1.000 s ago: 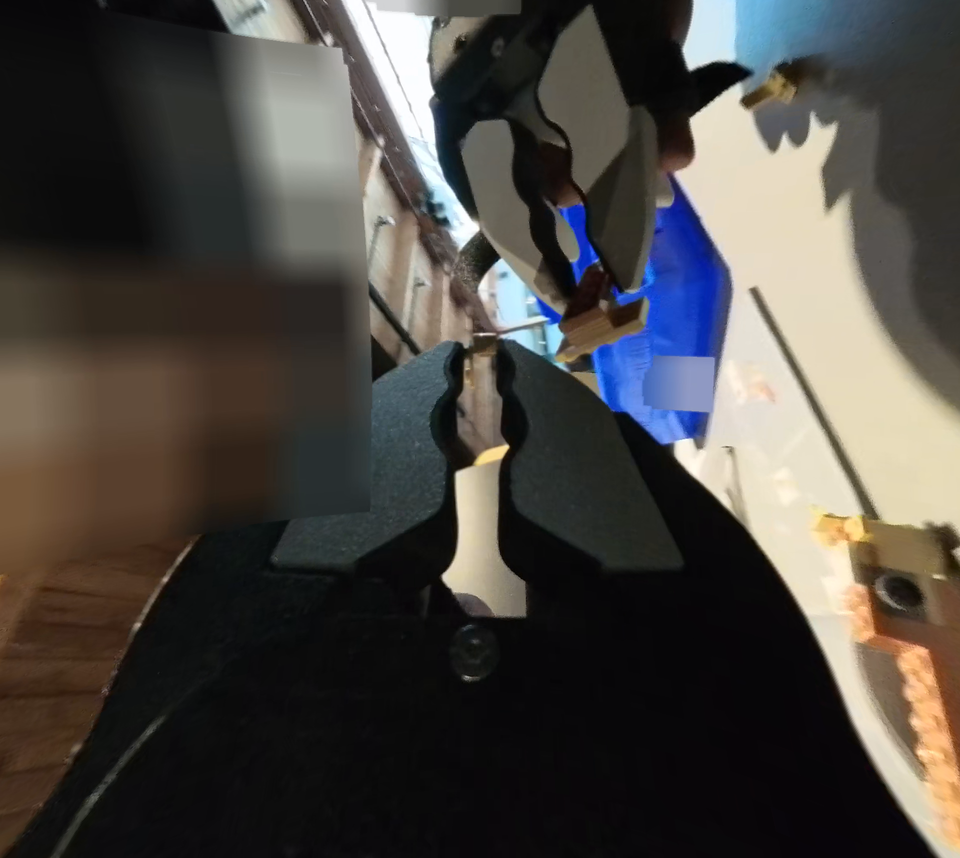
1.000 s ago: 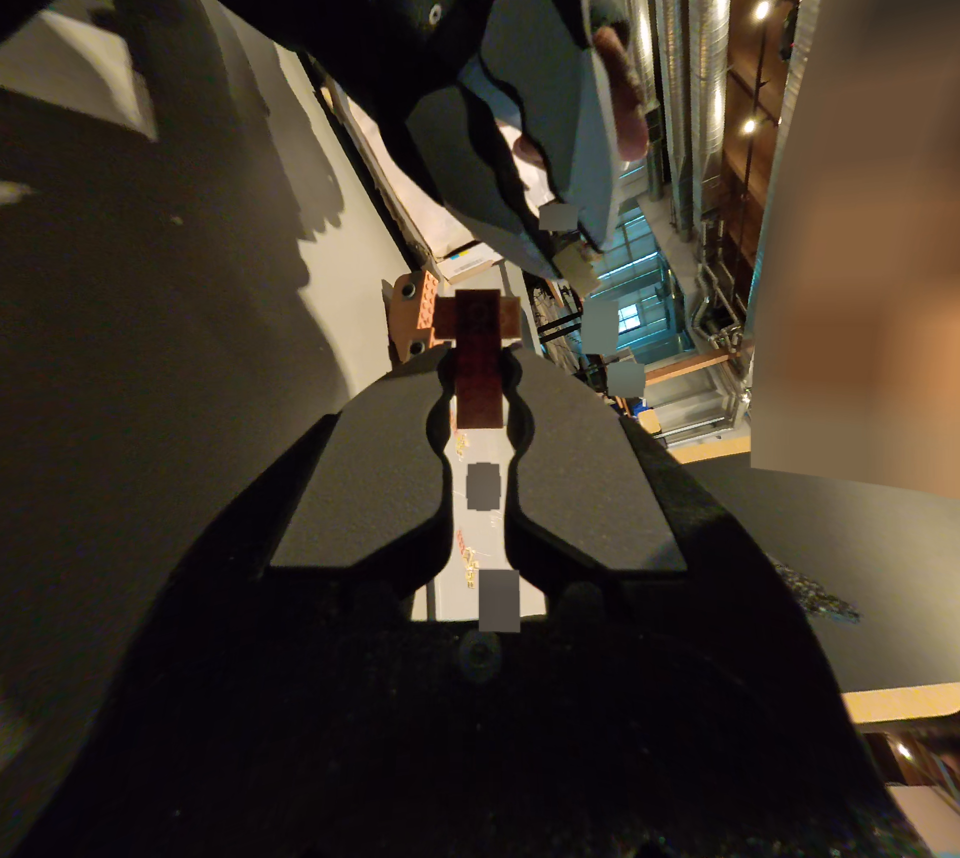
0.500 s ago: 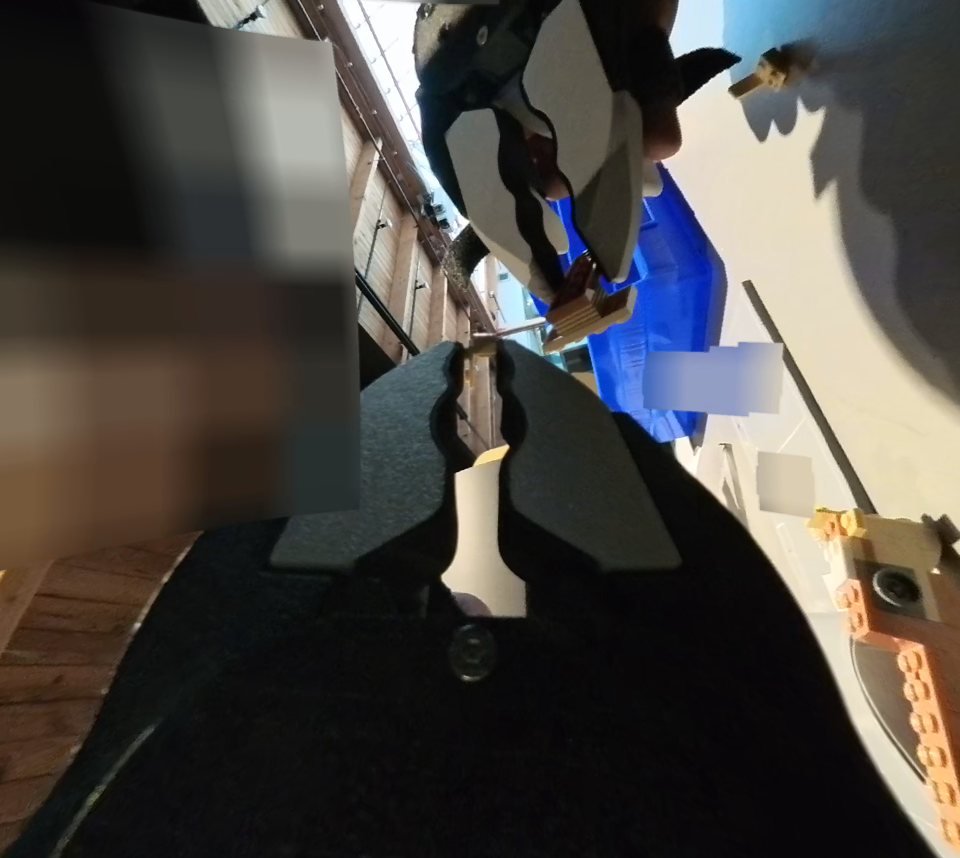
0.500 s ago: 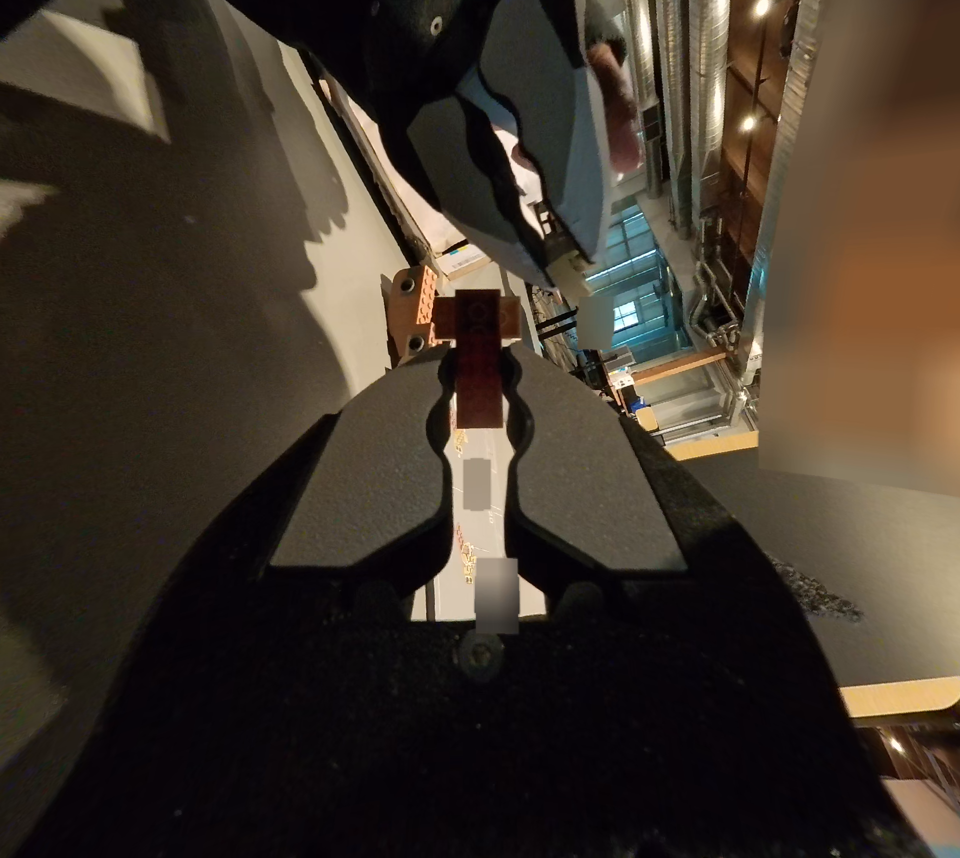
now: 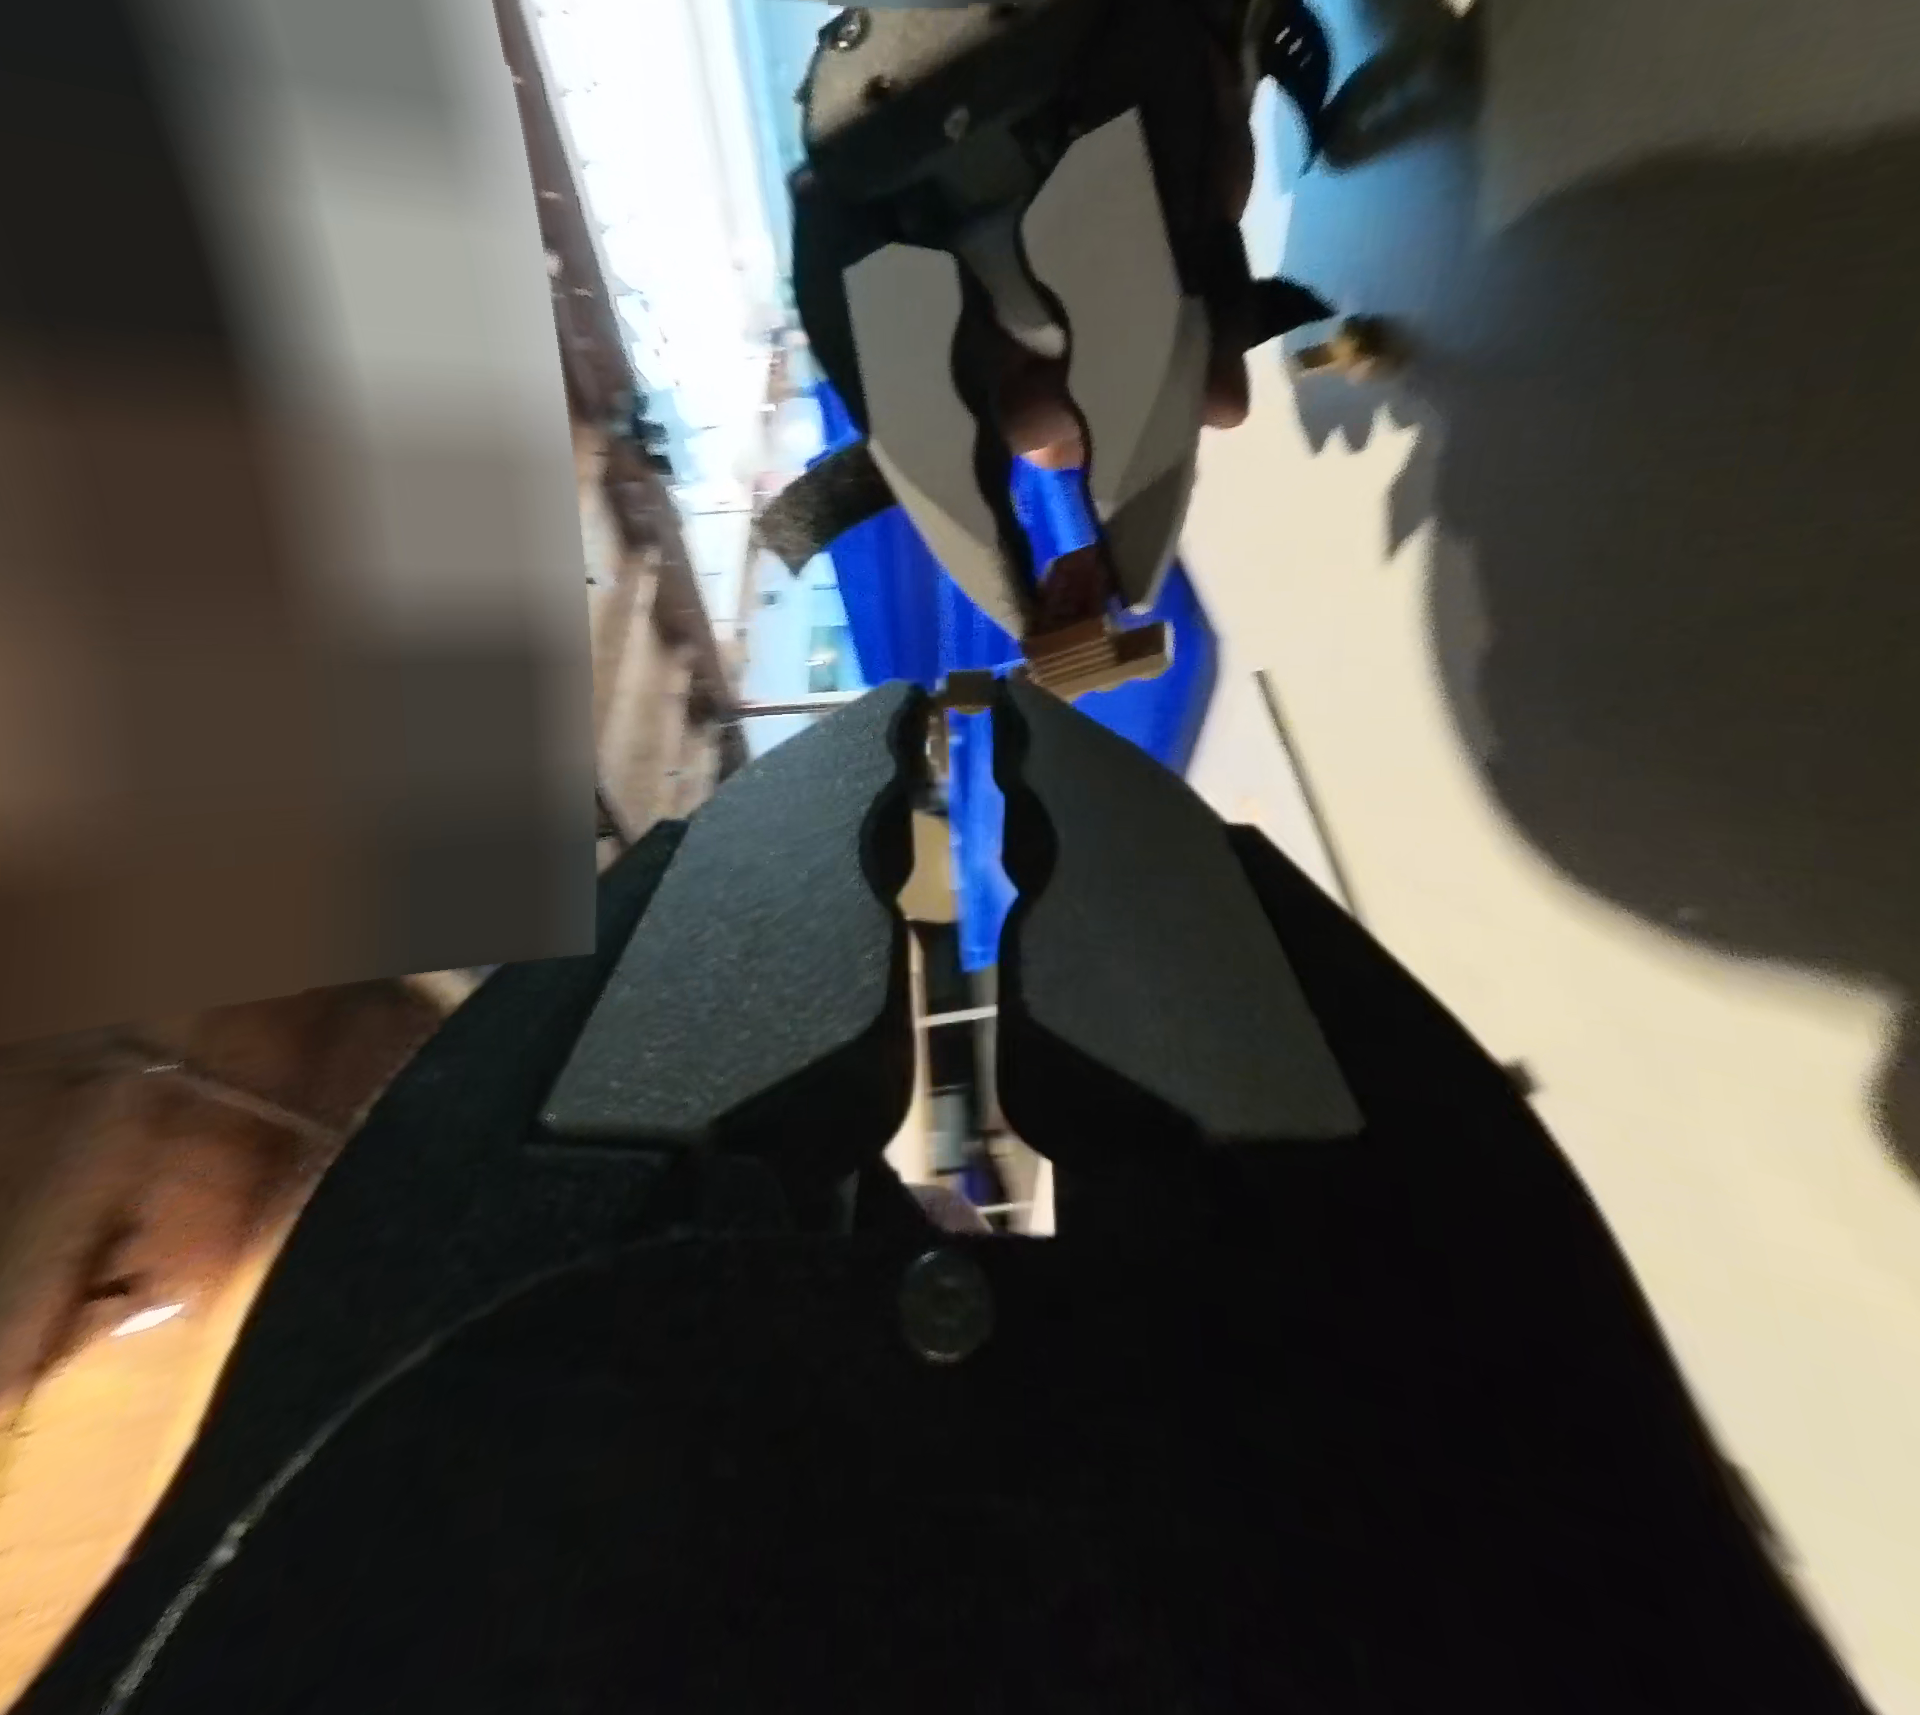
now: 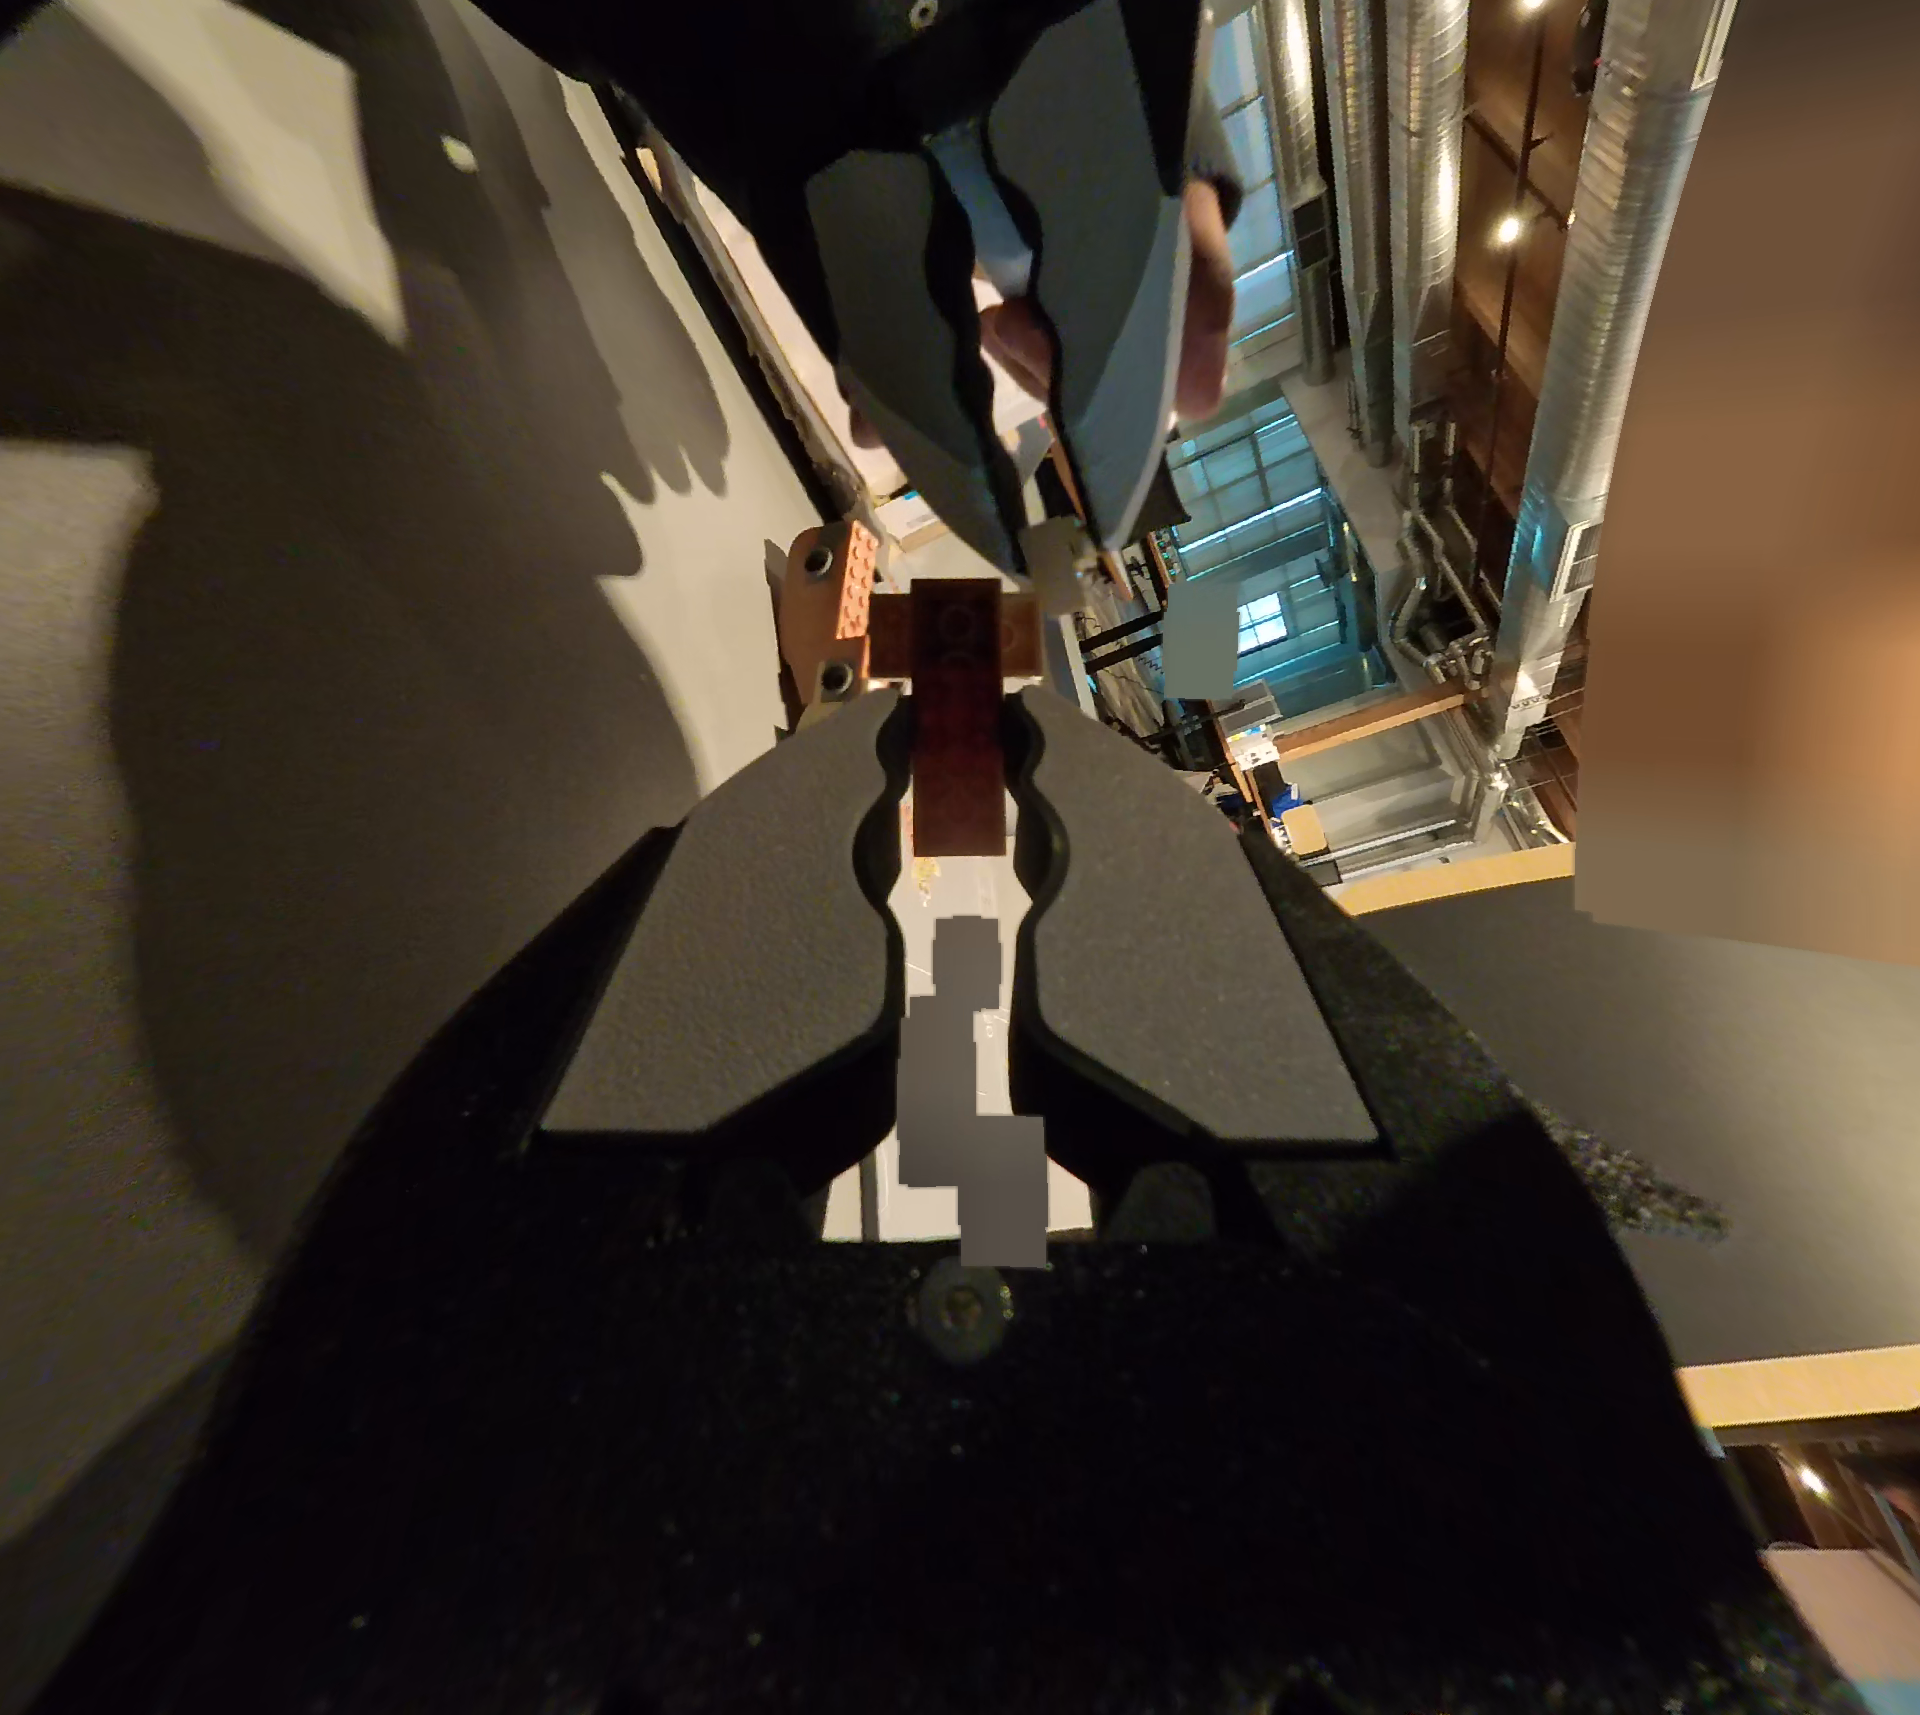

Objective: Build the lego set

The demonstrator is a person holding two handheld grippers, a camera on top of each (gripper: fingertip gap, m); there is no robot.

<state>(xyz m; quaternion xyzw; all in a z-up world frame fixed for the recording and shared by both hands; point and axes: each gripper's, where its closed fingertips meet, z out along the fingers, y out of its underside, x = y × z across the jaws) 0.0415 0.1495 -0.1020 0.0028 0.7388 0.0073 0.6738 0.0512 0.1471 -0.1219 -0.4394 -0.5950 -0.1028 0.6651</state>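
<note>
in the right wrist view, the right gripper is clamped on a dark brown lego plate that runs lengthwise between its fingers, both fingertips pressing its long edges. the plate's far end pokes out past the tips, where a lighter brown plate crosses it to make a t shape. just beyond, to the left, an orange-brown lego assembly with round holes rests on the pale table.

in the left wrist view, the left gripper is closed to a narrow gap, with a small tan lego piece pinched at the very tips. the piece is blurred and tiny here, so its shape is hard to make out; in the right wrist view it shows as a pale bit at the tips of the far gripper, just beside the crossing plate's right end and seemingly a hair apart from it.

farther off in the left wrist view, the right gripper points back toward the camera with the t-shaped brick at its tips, close to the tan piece. behind it lies a blue bin, and a stray tan brick sits on the table, well apart to the right.
</note>
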